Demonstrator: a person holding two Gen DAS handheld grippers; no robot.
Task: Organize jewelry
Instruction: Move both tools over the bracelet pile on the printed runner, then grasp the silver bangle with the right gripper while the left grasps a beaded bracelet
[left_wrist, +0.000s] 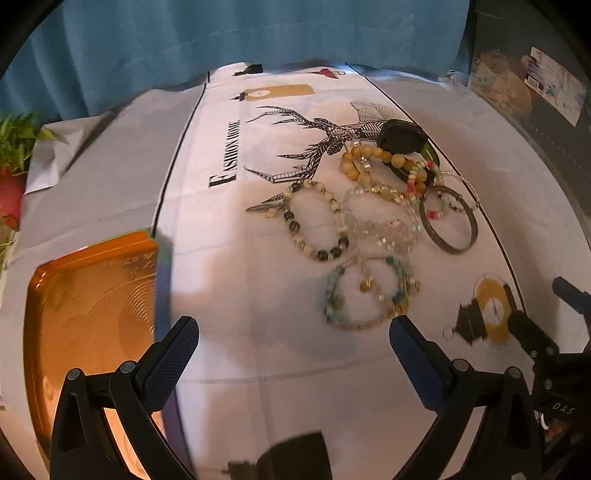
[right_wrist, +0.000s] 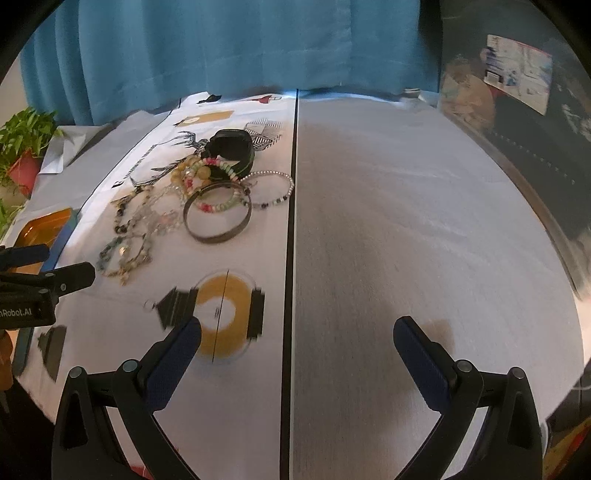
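A heap of bracelets lies on the printed white cloth (left_wrist: 229, 236). Nearest my left gripper (left_wrist: 293, 332) is a blue-green beaded bracelet (left_wrist: 334, 295), just beyond its open fingertips. Behind it lie a dark-and-pale beaded bracelet (left_wrist: 334, 206), a clear bead one (left_wrist: 388, 229), a dark metal bangle (left_wrist: 469, 221), yellow beads (left_wrist: 365, 155) and a black pouch (left_wrist: 400, 136). An orange tray (left_wrist: 88, 310) sits to the left. My right gripper (right_wrist: 297, 332) is open over bare cloth, with the bangle (right_wrist: 218, 236) and the bracelet heap (right_wrist: 199, 173) far ahead to its left.
A teal curtain (right_wrist: 236, 44) hangs behind the table. A potted plant (right_wrist: 22, 144) stands at the far left edge. The grey cloth half (right_wrist: 406, 221) spreads to the right. The other gripper (right_wrist: 48, 280) shows at the right wrist view's left edge.
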